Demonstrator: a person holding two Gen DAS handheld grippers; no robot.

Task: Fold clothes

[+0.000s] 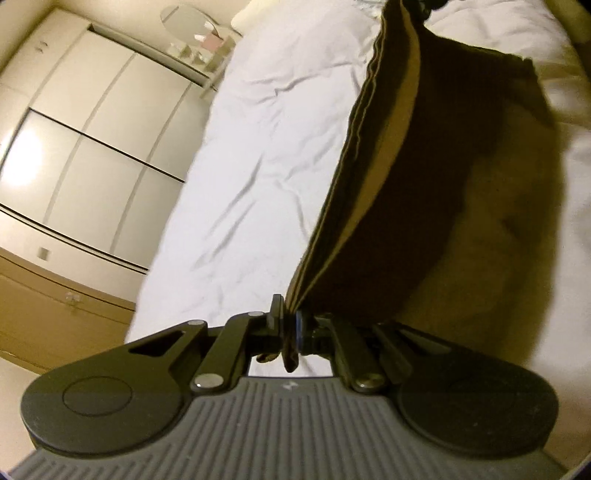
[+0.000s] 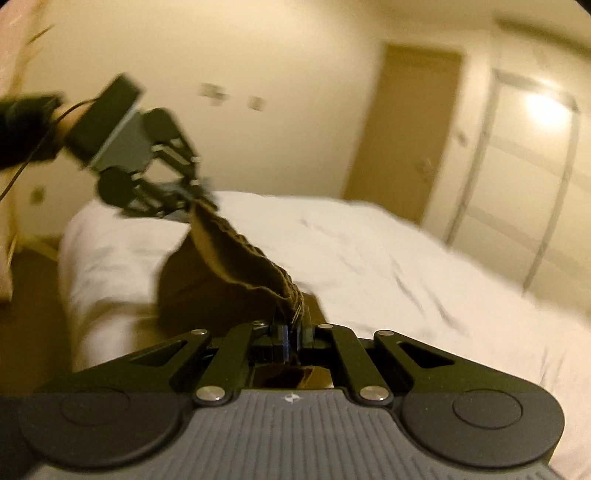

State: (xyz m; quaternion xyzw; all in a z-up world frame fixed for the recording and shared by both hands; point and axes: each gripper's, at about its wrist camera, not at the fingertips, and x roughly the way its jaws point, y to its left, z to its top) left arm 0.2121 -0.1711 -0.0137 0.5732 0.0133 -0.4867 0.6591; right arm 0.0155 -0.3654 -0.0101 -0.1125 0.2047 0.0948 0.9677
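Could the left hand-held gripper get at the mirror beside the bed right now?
Probably not: the left hand-held gripper is shut on the brown garment, and the mirror sits far across the bed.

I see a bed point(image 1: 258, 155) under a white, creased cover point(image 2: 388, 266) that spans its top. A brown garment point(image 1: 461, 184) hangs over the near right part; whether its lower edge touches, I cannot tell.

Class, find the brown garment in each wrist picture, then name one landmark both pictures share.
Left wrist view: the brown garment fills the centre-right, running from the bottom-centre jaws up to the top edge.
Right wrist view: the garment hangs left of centre, stretched from the bottom-centre jaws up to the left gripper.
Shared landmark: the white bed beneath it.
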